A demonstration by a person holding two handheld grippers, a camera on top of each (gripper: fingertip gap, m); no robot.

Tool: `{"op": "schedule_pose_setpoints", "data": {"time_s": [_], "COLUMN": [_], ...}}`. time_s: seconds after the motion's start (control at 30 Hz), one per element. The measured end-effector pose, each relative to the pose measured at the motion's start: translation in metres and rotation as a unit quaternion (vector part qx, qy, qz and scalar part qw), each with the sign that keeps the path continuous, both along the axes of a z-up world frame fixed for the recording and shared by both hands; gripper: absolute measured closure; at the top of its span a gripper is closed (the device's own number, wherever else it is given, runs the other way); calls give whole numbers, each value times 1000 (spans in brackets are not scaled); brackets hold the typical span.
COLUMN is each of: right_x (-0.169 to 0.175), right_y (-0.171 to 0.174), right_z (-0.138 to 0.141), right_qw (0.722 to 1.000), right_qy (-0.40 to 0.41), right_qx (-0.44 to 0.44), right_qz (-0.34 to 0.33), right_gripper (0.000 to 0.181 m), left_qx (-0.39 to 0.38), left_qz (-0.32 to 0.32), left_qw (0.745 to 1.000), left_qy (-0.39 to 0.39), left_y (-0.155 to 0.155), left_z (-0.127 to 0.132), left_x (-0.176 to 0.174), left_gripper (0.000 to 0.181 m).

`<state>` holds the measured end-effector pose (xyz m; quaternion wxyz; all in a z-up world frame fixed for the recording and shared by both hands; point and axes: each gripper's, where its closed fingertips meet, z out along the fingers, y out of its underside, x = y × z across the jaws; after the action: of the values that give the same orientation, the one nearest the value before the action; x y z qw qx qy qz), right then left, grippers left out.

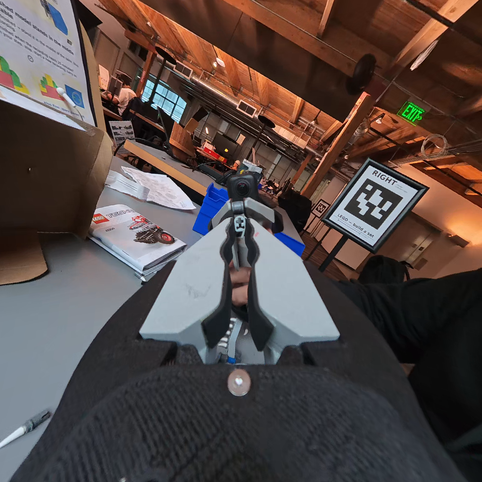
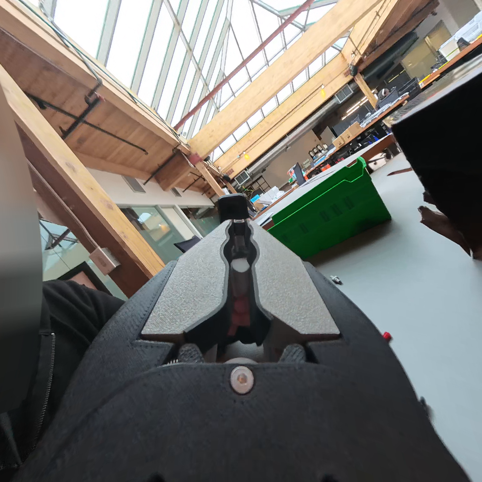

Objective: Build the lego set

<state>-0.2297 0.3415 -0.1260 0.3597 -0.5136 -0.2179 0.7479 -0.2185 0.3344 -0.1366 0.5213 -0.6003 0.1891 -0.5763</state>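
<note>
In the left wrist view my left gripper [image 1: 239, 221] is shut on a small light grey Lego Technic piece [image 1: 239, 230] at its tips. My right gripper [image 1: 246, 208] faces it tip to tip, with a dark grey round connector [image 1: 237, 207] at its tips touching the light grey piece. In the right wrist view my right gripper [image 2: 238, 224] is shut on a thin dark Lego part [image 2: 238, 241]. Deeper between its fingers sit a white round end and something red. The left gripper's black camera [image 2: 232, 206] shows just beyond the tips. Both grippers are held above the grey table [image 2: 378, 287].
An instruction booklet [image 1: 138, 234], loose printed sheets [image 1: 154, 187], a cardboard box [image 1: 39, 182] and a blue bin [image 1: 208, 208] are on the table's left. A green bin [image 2: 331, 208], a black box [image 2: 448, 161] and small loose parts [image 2: 336, 279] are at right. A framed marker sign [image 1: 373, 203] stands behind. The tips of both grippers are at nearly the same place.
</note>
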Motion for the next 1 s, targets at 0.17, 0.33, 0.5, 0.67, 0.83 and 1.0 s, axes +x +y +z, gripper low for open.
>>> {"op": "schedule_pose_setpoints", "data": {"time_s": [0.17,0.33,0.5,0.67,0.83,1.0], "right_x": [-4,5,12,14,23,22], "right_y": [2,-15,-37,-44,-39,-39], "right_z": [-3,-16,-15,-24,-24,-33], "right_qw": [999,940,924,910,904,893], "right_qy": [-23,-200,-198,-222,-238,-263], "right_qx": [21,275,316,331,340,352], "right_qz": [19,31,82,112,103,103], "right_gripper": [178,173,181,180,175,176], "left_qx": [0,31,100,116,116,120], "left_qz": [10,-29,-46,-48,-52,-48], "left_qw": [1000,992,971,963,964,962], "left_qy": [22,120,210,239,234,240], "left_y": [4,-8,-25,-29,-30,-29], "left_z": [-2,-15,-25,-32,-30,-31], "left_x": [-3,7,22,27,26,26], "left_gripper": [175,175,176,176,176,176]}}
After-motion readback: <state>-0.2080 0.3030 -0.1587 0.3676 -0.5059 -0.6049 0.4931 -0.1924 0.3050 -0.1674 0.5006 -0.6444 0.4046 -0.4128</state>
